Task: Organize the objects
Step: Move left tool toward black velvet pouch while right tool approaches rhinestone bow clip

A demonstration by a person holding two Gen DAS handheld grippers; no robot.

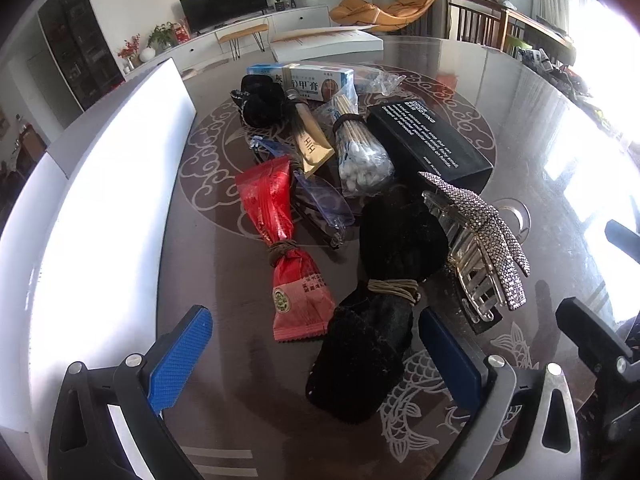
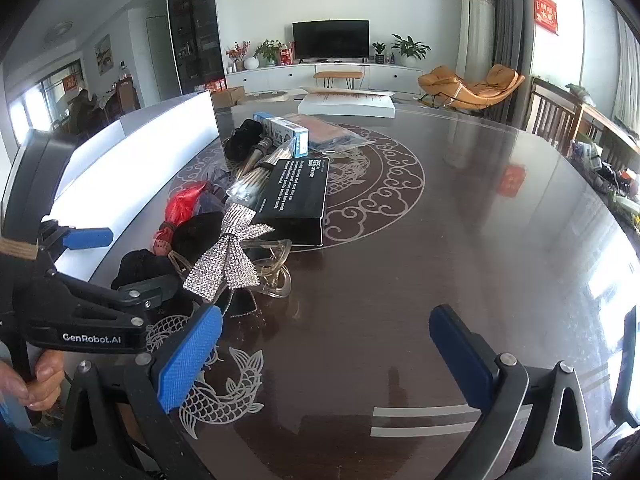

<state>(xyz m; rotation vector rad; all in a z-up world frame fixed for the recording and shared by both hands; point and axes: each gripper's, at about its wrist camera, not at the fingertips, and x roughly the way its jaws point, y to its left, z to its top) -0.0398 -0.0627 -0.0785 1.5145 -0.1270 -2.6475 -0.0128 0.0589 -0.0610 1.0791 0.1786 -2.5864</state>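
Much of the pile hides itself: a blue plastic item (image 1: 324,200) lies half under the red packet (image 1: 280,240), the medicine box (image 1: 316,82) is partly behind a black fuzzy bundle (image 1: 262,100), and glare whitens the white tray (image 1: 120,184) at the left so you cannot read its inside. The dark glossy worktop (image 2: 440,260), inlaid with pale cloud and fish motifs, stands in a living room with a television (image 2: 330,40) and an orange lounge chair (image 2: 472,84). Your left hand-held gripper (image 1: 316,354) is released, blue fingers spread either side of the near end of the black velvet pouch (image 1: 380,300), not touching it. The rhinestone hair clip (image 1: 480,240) lies just right of the pouch, beside the black box (image 1: 428,140) and cotton swabs (image 1: 360,156). Your right hand-held gripper (image 2: 324,360) is also released, over bare worktop, well right of the pile
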